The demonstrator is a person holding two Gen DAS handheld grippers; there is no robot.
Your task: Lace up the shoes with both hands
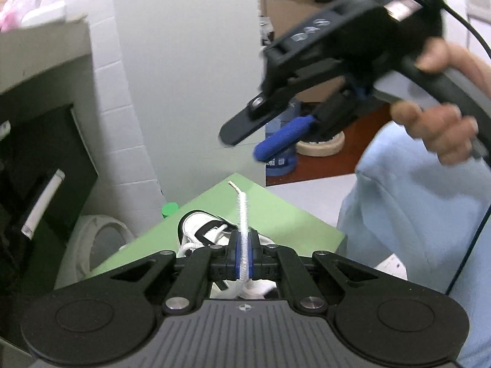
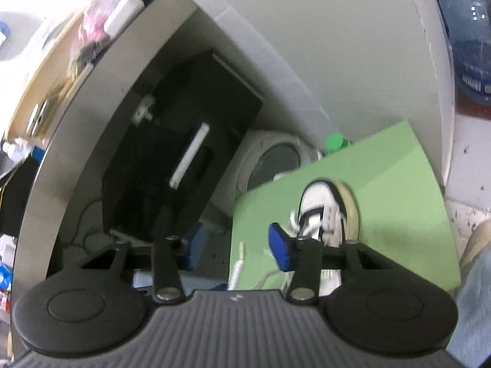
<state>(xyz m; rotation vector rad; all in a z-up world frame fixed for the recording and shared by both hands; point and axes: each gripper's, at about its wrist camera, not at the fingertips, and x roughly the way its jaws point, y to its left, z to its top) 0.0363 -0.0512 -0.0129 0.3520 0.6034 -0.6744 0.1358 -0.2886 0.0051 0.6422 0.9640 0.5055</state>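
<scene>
Shoe (image 2: 325, 211) on mat (image 2: 399, 184)

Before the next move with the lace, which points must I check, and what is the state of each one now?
1. Left gripper shut on the white lace: ok, the blue pads pinch it.
2. Lace tip free beyond the pads: ok, it sticks out forward above the green board.
3. Right gripper empty and ready to take the lace: ok, its jaws stand apart with nothing between them.
4. Shoe lying on the green board: ok.
5. Which eyelet comes next: cannot tell, the left gripper hides the eyelets and the right wrist view is blurred.
6. Lace free of knots below the pads: cannot tell, that part is hidden.
</scene>
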